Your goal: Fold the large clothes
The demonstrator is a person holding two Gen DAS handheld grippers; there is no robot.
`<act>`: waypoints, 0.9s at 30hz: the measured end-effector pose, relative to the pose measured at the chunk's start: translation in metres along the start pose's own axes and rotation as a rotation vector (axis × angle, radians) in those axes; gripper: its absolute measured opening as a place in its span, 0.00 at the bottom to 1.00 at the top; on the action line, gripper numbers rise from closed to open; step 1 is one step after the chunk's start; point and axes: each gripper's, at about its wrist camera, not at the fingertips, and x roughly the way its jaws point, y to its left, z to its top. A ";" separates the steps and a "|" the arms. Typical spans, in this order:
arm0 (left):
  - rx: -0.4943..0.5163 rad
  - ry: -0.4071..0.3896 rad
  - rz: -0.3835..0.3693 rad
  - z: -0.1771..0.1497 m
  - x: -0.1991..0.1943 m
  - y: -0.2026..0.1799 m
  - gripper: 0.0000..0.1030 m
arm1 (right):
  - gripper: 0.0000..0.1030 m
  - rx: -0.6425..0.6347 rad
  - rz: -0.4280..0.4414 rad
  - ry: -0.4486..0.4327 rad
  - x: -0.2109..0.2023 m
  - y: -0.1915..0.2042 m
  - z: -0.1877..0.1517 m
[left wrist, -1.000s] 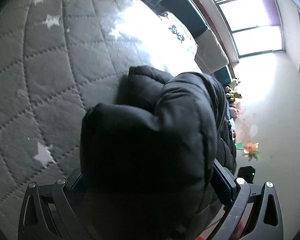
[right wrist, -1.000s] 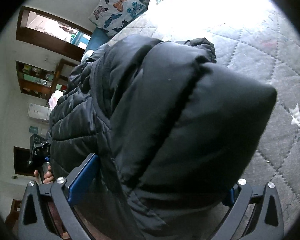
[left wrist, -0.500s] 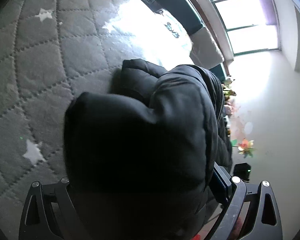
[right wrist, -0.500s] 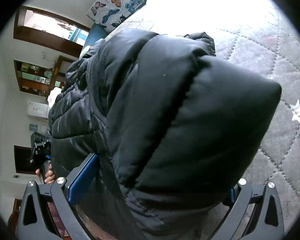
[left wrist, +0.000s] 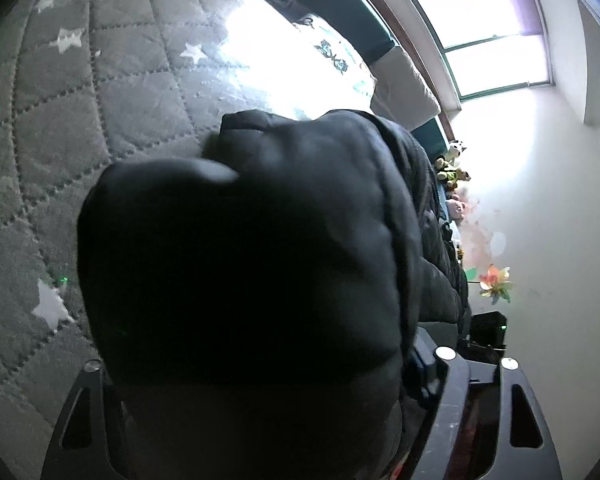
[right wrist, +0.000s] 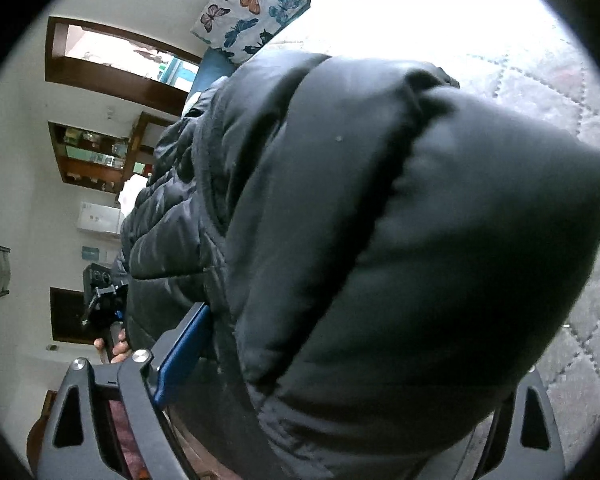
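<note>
A black puffer jacket (left wrist: 260, 260) fills the left wrist view, bunched up over a grey quilted bed cover with white stars (left wrist: 60, 128). My left gripper (left wrist: 260, 400) is shut on a thick fold of the jacket, which hides its fingertips. In the right wrist view the same jacket (right wrist: 380, 240) bulges between the fingers of my right gripper (right wrist: 332, 392), which is shut on another fold; one blue pad (right wrist: 182, 344) shows at the left. The jacket hangs between both grippers, lifted above the bed cover (right wrist: 580, 340).
Butterfly-print pillows (right wrist: 252, 4) lie at the head of the bed. A window (left wrist: 484, 28) and soft toys (left wrist: 452, 164) are beyond the bed. Wooden shelves (right wrist: 96, 156) hang on the far wall. The left gripper (right wrist: 100, 300) shows in the right wrist view.
Both grippers have kept their hold and moved the bunched jacket closer over the bed; the fold now fills more of each view.
</note>
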 end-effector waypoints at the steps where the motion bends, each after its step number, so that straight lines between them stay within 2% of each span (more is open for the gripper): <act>1: 0.019 -0.011 0.010 -0.001 -0.003 -0.006 0.72 | 0.85 -0.018 -0.004 -0.013 -0.004 0.004 -0.002; 2: 0.034 -0.021 0.018 -0.002 -0.007 -0.011 0.67 | 0.73 -0.034 -0.006 -0.031 -0.009 0.008 -0.004; 3: 0.050 -0.033 0.025 -0.005 -0.011 -0.019 0.63 | 0.66 -0.048 0.000 -0.053 -0.017 0.012 -0.006; 4: 0.061 -0.042 0.029 -0.006 -0.014 -0.026 0.61 | 0.53 -0.054 0.013 -0.071 -0.024 0.015 -0.009; 5: 0.076 -0.052 0.037 -0.007 -0.016 -0.036 0.58 | 0.47 -0.061 0.024 -0.086 -0.030 0.019 -0.011; 7: 0.106 -0.060 0.045 -0.011 -0.022 -0.053 0.55 | 0.43 -0.105 -0.006 -0.118 -0.041 0.032 -0.018; 11: 0.171 -0.069 0.037 -0.020 -0.027 -0.097 0.52 | 0.39 -0.148 -0.007 -0.187 -0.068 0.050 -0.029; 17: 0.251 -0.051 -0.007 -0.021 -0.001 -0.173 0.49 | 0.39 -0.184 -0.055 -0.280 -0.127 0.060 -0.037; 23: 0.299 -0.005 -0.069 -0.010 0.062 -0.261 0.47 | 0.39 -0.166 -0.133 -0.397 -0.185 0.047 -0.037; 25: 0.317 0.017 -0.112 -0.007 0.090 -0.294 0.43 | 0.39 -0.146 -0.160 -0.437 -0.207 0.038 -0.035; 27: 0.333 0.024 -0.136 -0.008 0.115 -0.328 0.43 | 0.39 -0.135 -0.190 -0.468 -0.221 0.029 -0.032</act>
